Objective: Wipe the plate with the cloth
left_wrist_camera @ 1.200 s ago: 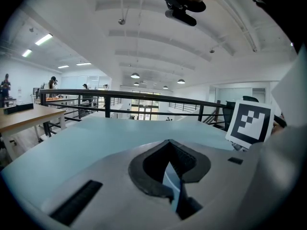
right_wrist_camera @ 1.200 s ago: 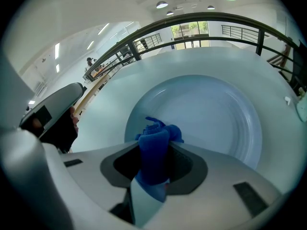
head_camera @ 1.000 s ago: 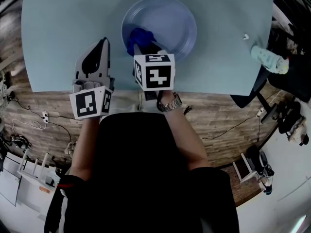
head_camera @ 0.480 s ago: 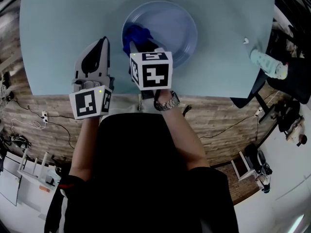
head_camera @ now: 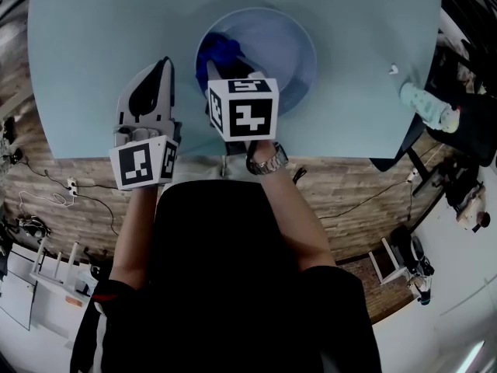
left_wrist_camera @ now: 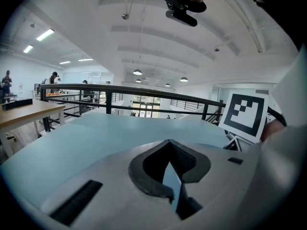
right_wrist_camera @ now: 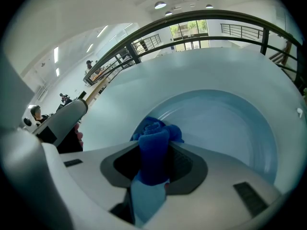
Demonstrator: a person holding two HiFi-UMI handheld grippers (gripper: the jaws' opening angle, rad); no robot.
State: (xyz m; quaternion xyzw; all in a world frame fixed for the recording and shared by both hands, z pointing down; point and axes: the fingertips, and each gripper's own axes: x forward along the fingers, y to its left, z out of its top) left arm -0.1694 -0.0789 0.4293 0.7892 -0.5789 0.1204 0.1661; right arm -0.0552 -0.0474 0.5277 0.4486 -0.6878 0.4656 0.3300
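A pale blue plate sits on the light blue table in the head view. My right gripper is shut on a bunched blue cloth and holds it on the plate's left inner side. In the right gripper view the cloth sticks out between the jaws over the plate. My left gripper rests on the table left of the plate, jaws closed together with nothing between them. The left gripper points across the bare tabletop.
A small white scrap lies on the table at the right. A pale bottle-like object sits past the table's right edge. The table's near edge runs just below both grippers. A railing stands beyond the table.
The right gripper and the cloth have slid a little left and farther up along the plate's left inner side. The left gripper has stayed in place.
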